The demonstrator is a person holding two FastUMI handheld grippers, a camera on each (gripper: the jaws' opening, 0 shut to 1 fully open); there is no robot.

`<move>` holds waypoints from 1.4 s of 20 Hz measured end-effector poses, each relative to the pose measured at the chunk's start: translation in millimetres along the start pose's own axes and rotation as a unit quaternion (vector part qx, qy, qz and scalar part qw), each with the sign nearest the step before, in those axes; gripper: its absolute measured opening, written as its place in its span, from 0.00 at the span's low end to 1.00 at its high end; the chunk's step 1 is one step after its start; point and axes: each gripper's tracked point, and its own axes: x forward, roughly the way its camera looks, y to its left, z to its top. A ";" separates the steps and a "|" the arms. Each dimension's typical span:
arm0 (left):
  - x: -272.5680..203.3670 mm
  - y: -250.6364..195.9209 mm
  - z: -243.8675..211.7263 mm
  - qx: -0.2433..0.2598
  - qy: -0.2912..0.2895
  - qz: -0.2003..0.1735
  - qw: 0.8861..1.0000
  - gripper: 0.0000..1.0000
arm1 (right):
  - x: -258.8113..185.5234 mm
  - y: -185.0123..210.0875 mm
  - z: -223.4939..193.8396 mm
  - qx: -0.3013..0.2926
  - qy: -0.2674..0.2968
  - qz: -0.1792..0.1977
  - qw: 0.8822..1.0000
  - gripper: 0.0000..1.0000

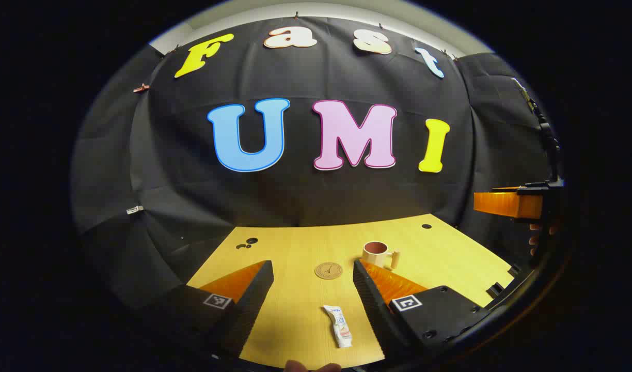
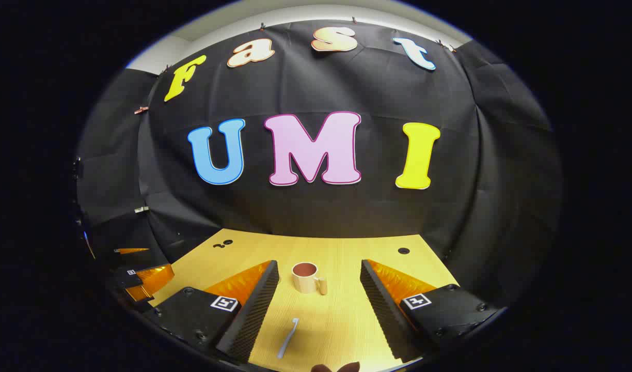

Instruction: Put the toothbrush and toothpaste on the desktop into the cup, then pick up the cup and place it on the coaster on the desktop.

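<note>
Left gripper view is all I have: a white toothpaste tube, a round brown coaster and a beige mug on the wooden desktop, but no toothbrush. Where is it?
Observer: The slim pale toothbrush lies flat on the yellow wooden desktop, between the fingers of the right gripper in the right gripper view.
Operator: Is that gripper holding it?
Observer: No. Its jaws stand wide open, and neither finger touches the brush.
Operator: How does it lie relative to the mug?
Observer: The beige mug stands upright beyond the brush's far end, apart from it.
</note>
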 end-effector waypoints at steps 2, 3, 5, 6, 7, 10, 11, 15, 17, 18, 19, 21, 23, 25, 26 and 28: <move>8.5 -6.2 -6.5 0.002 0.011 -0.002 1.000 0.96 | 5.1 -4.6 -8.1 0.000 0.011 0.000 1.000 0.98; 12.1 -8.9 -9.3 0.002 0.017 -0.002 1.000 0.96 | 7.4 -6.5 -11.8 0.000 0.017 0.001 1.000 0.98; 22.0 -16.0 -18.4 -0.004 0.029 -0.004 1.000 0.97 | 14.5 -10.2 -18.9 0.005 0.028 0.003 1.000 0.98; 26.2 -19.4 -20.3 -0.008 0.034 -0.006 0.999 0.96 | 17.4 -10.8 -22.9 0.005 0.033 0.006 0.999 0.98; 30.1 -23.7 -24.1 -0.011 0.039 -0.007 0.999 0.96 | 20.2 -10.6 -26.6 0.004 0.038 0.008 0.999 0.98; 44.5 -30.2 -34.6 -0.006 0.056 -0.003 0.998 0.97 | 30.6 -11.8 -38.5 0.004 0.052 0.017 0.998 0.98; 49.0 -33.5 -40.8 -0.008 0.064 -0.006 0.998 0.97 | 35.1 -13.6 -44.0 0.003 0.058 0.019 0.998 0.98; 66.9 -44.3 -69.1 -0.027 0.112 -0.007 0.993 0.96 | 48.7 -19.4 -60.2 0.003 0.080 0.022 0.997 0.98; 75.2 -42.2 -85.5 -0.033 0.136 0.007 0.990 0.97 | 52.8 -20.0 -67.6 0.003 0.092 0.023 0.996 0.98; 81.0 -42.0 -93.1 -0.035 0.147 0.012 0.989 0.97 | 55.7 -22.4 -71.3 0.002 0.097 0.023 0.995 0.99; 86.4 -41.3 -103.6 -0.034 0.159 0.017 0.987 0.97 | 59.4 -25.8 -76.3 0.001 0.103 0.023 0.994 0.98; 96.5 -41.8 -126.0 -0.033 0.188 0.023 0.981 0.96 | 63.7 -29.6 -83.4 0.001 0.113 0.022 0.993 0.99; 106.1 -47.8 -150.3 -0.042 0.221 0.019 0.974 0.97 | 67.9 -33.0 -91.4 0.004 0.125 0.022 0.992 0.98; 115.5 -52.7 -172.8 -0.056 0.252 0.017 0.966 0.96 | 70.8 -38.8 -98.6 0.007 0.138 0.019 0.990 0.98; 119.6 -55.0 -183.5 -0.060 0.265 0.016 0.962 0.96 | 71.4 -42.1 -102.2 0.008 0.143 0.017 0.989 0.98; 129.4 -57.4 -207.2 -0.059 0.292 0.019 0.955 0.96 | 72.8 -48.5 -110.8 0.008 0.157 0.016 0.988 0.98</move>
